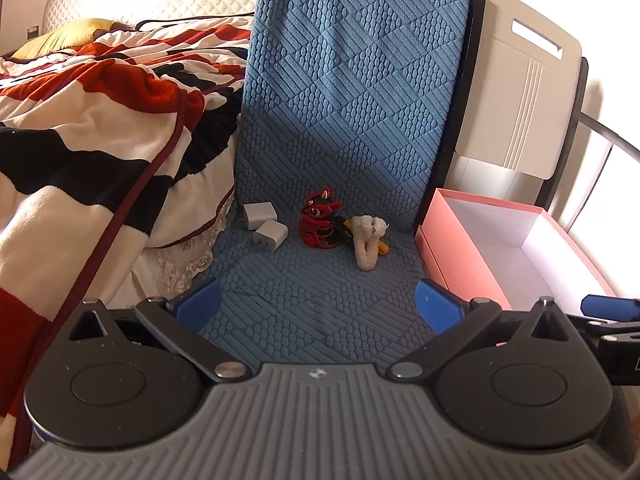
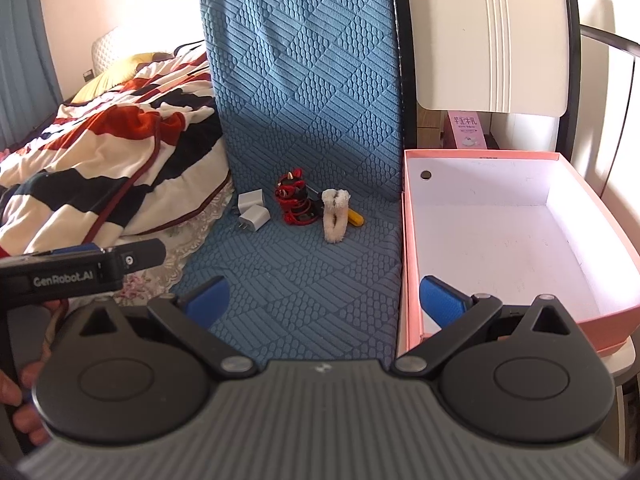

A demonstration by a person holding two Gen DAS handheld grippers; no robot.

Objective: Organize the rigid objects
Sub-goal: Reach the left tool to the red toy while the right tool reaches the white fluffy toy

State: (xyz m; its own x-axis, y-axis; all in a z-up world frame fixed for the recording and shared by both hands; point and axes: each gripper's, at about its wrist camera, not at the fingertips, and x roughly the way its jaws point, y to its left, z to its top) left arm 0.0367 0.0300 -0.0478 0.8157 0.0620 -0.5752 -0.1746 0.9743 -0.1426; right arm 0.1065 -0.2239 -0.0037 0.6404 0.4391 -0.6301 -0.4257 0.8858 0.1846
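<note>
Chargers [image 1: 264, 224], two white ones, lie touching on the blue textured mat [image 1: 340, 128], near a red horned trinket [image 1: 320, 220] and a fluffy cream clip [image 1: 370, 242] with something yellow under it. Our pink box [image 2: 412, 248] beside the mat holds nothing, so we judge that sorting is not yet begun. We hold the left gripper [image 1: 318, 300] and right gripper [image 2: 324, 298] spread wide and empty, well apart from the pile.
</note>
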